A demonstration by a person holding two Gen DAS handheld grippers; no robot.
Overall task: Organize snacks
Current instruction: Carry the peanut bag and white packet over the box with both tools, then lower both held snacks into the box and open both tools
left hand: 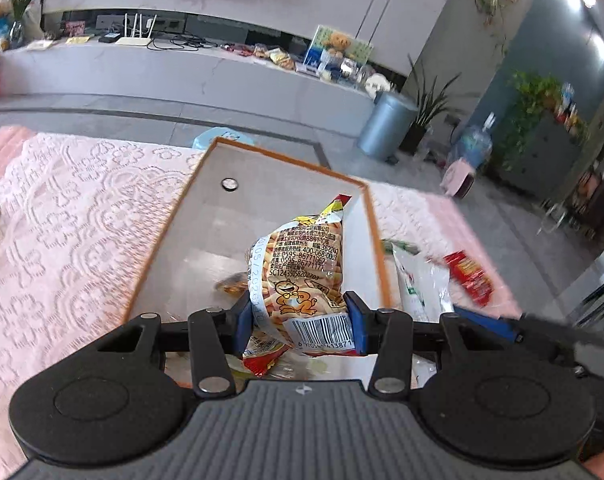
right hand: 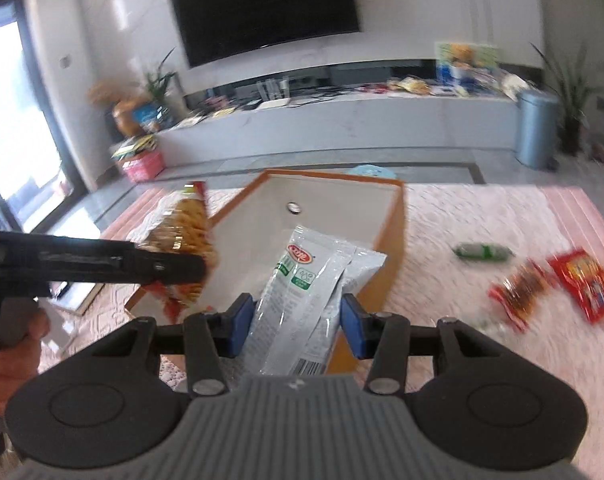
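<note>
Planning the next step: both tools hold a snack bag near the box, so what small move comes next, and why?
Probably lower the left tool and release its yellow bag into the box; it already hangs over the box's floor, while the white bag is nearer the rim.

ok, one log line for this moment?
left gripper: shut on yellow snack bag | right gripper: shut on white packet | both over box | loose: red packs, green pack
</note>
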